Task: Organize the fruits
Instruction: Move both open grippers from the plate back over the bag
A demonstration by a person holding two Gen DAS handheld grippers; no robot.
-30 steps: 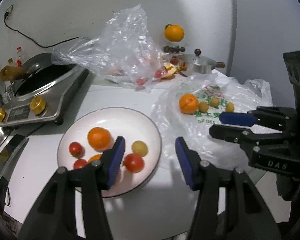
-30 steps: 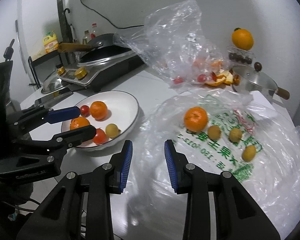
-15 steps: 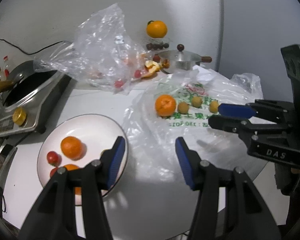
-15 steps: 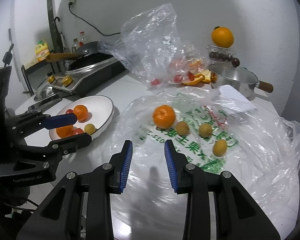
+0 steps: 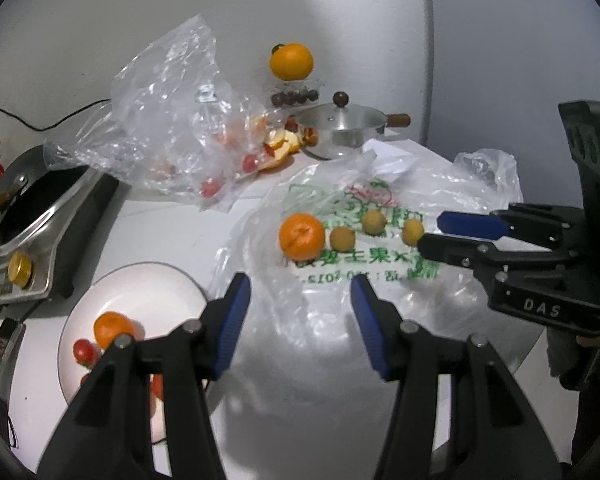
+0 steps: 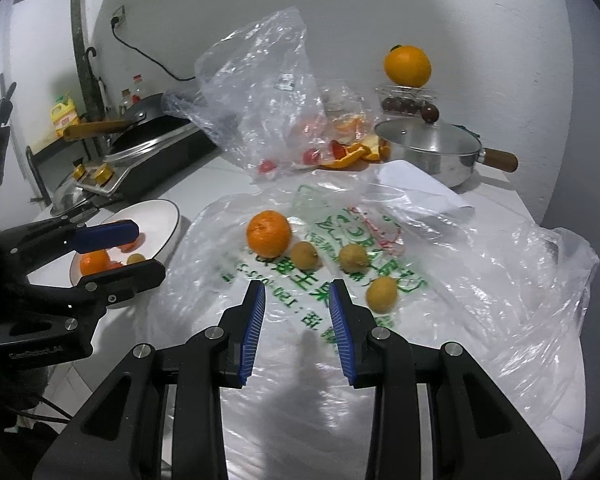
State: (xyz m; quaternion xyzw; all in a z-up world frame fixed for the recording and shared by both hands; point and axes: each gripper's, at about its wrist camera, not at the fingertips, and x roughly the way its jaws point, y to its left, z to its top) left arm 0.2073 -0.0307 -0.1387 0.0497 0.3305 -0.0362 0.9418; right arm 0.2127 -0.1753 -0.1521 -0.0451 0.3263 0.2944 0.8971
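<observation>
Right tongs (image 6: 296, 304): narrowly parted, pinching nothing, just before the printed bag (image 6: 480, 320)
Left tongs (image 5: 300, 298): spread wider, empty, at the bag's near edge
Mandarin (image 6: 269, 233): on the bag beside three small yellow fruits, likely next pick
Plate (image 5: 140, 292): left of the bag, collecting sorted fruit

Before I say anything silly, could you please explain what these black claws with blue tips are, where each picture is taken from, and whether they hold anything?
They are two hand-held grippers, one in each of a person's hands, and each carries a camera looking along its own fingers. The left camera shows the left gripper at the bottom and the right one at its right edge; the right camera shows the right gripper. Both are empty, with a gap between the blue pads. On the white table lies a printed plastic bag bearing a mandarin and three small yellow fruits. To the left a white plate holds more fruit.
</observation>
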